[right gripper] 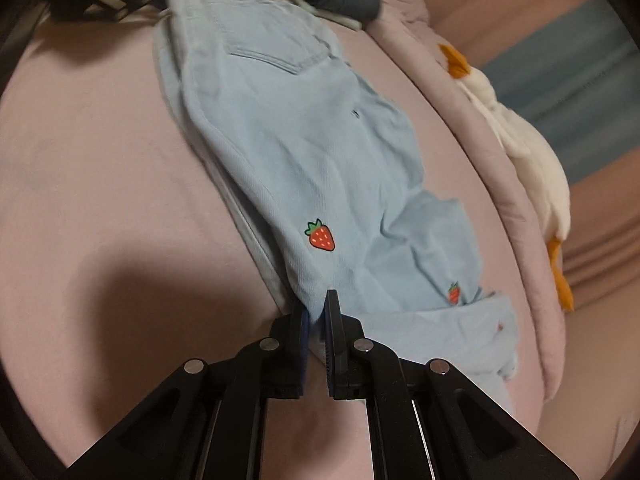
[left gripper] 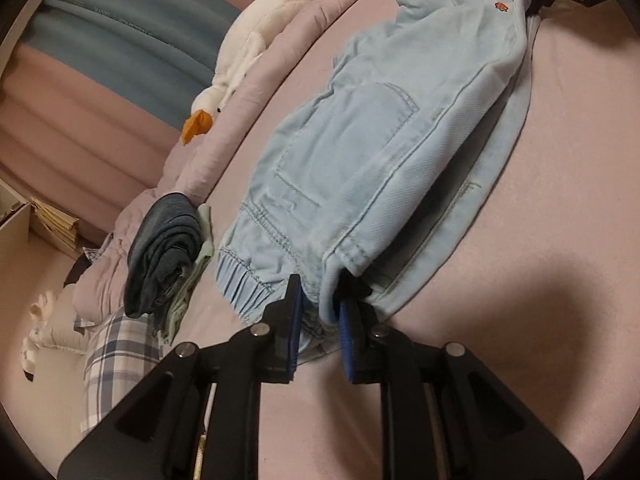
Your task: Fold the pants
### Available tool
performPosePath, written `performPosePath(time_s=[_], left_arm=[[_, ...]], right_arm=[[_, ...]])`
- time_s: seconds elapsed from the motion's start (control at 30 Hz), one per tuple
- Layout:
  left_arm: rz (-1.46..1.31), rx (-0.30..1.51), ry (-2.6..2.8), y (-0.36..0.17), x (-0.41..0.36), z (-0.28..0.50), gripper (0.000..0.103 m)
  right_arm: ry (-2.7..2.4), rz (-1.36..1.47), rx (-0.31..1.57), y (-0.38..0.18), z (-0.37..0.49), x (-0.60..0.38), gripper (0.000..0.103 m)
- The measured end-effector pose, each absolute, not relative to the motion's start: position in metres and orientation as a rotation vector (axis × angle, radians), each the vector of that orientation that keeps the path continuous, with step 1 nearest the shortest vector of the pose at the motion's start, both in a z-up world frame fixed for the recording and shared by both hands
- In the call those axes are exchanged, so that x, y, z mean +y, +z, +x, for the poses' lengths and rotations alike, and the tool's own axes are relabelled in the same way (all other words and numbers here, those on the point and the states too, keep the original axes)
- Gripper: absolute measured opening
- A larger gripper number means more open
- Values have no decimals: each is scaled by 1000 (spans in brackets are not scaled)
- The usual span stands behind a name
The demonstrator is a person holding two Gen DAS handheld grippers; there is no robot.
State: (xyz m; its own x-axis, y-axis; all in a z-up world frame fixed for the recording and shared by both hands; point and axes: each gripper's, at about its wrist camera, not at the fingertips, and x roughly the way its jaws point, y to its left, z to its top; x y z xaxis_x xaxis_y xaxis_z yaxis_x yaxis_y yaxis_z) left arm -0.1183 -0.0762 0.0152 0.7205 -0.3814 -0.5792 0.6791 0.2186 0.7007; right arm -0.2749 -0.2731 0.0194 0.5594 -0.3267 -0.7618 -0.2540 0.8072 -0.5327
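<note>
The left gripper (left gripper: 318, 300) has its blue-padded jaws a little apart with the waist end of the pants (left gripper: 384, 152) bunched between them; whether the pads press the cloth cannot be told from the left wrist view; the right gripper (right gripper: 316, 312) is clamped together on the hem end of one leg, just below a printed strawberry (right gripper: 320, 234).

The pants lie along the pink bed sheet (left gripper: 560, 160), already doubled leg over leg, stretched between the two claws; the elastic waistband (left gripper: 240, 280) sits at the left end and the cuffs at the right. I judge the fabric to be light, soft denim; it drapes and wrinkles readily, is not slippery and not fragile, though it will sag wherever it is unsupported. The firmest holds look like the thick stitched waistband and the hems, taking both layers at once so that the lower leg does not slide out.

No real container is in play. Left of the pants a stack of folded clothes (left gripper: 168, 248), dark denim on top, rests by the rolled quilt (left gripper: 256, 80); a white plush goose (left gripper: 240, 52) lies along that quilt; at the far left edge stands what seems an open box (left gripper: 16, 216), its contents too dim to tell.
</note>
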Motion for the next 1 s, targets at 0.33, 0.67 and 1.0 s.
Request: performPosePath(time_s=[0.33,0.67,1.0], left_arm=[[569,548,-887,88,-67,-123,48],[645,728,-885,34,-138,-125,46],[315,827,-1161,68,-186,-141,55]], right_arm=[[-96,-33,871,67,-287,-327,48],[-101,163,875,89,-273,-383,48],[-629,412,1038,67,-149,-563,53]])
